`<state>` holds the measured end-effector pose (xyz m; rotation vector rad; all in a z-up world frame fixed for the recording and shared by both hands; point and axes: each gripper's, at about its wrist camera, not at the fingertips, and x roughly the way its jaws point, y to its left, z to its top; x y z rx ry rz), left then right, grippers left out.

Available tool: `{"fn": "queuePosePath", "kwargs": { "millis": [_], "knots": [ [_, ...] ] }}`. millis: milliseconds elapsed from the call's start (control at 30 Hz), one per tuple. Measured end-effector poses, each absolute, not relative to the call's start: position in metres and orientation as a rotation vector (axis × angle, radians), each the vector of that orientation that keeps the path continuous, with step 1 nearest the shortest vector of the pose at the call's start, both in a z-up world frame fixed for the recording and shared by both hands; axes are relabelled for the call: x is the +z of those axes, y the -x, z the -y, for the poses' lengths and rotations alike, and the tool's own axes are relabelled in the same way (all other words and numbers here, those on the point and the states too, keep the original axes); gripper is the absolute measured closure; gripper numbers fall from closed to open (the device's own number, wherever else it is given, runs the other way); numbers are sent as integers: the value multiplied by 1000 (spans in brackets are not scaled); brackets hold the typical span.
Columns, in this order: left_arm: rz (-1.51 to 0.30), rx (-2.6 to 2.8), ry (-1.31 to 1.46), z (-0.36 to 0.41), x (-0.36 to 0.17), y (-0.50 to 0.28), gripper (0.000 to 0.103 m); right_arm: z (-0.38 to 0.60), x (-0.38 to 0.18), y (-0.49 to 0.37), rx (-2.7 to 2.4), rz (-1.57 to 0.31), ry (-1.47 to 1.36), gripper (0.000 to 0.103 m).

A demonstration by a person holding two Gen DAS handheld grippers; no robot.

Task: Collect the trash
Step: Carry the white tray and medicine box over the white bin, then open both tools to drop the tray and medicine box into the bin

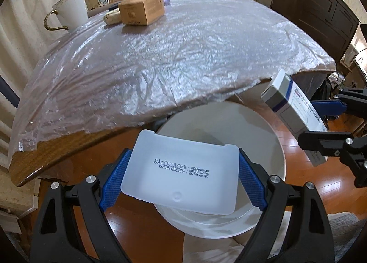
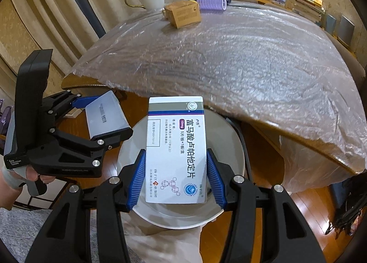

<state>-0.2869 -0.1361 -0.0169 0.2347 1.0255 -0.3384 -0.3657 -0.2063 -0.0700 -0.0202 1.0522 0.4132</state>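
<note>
Holding two pieces of rubbish above a white bin (image 1: 275, 139) on the wooden floor, a person works two hand-held tongs at the edge of a plastic-covered table (image 1: 174, 56). The left gripper (image 1: 181, 171) is closed part-way on a flat translucent plastic tray (image 1: 181, 171), its blue pads pressed against the tray's two short sides; printed date codes face the camera. The right gripper (image 2: 175, 171) is likewise clamped on a white medicine box (image 2: 175, 148), gripped across its width near the lower end, the label facing up.

Both items hang directly over the bin's open mouth — apparently so that each will fall inside once its jaws spread. The bin stands on the floor just beside the table edge and partly tucked under it, which would explain why the grippers sit below tabletop level and close together, near one another but not touching.

By count: two grippers, each with one item — one tray, one medicine box — and one bin, whose inside looks bare where it can be seen. On the table, well apart from the bin, stand one white cup (image 1: 68, 11) with a gold handle, one brown cardboard box (image 1: 142, 9), one lilac ribbed roll (image 2: 212, 3) and one crumpled tan wad (image 1: 112, 19) beside the box; whether any of these counts as trash cannot be told.
</note>
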Motion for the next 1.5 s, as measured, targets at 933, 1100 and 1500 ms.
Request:
{"fn": "queuePosePath", "kwargs": {
  "millis": [933, 1100, 1500],
  "knots": [
    [-1108, -321, -311, 146, -68, 283, 14, 187, -117, 354, 387, -1150, 63, 53],
    [-1128, -323, -324, 149, -77, 281, 14, 186, -128, 349, 374, -1160, 58, 53],
    [-1194, -341, -339, 150, -101, 278, 14, 183, -147, 337, 355, -1182, 72, 53]
  ]
}}
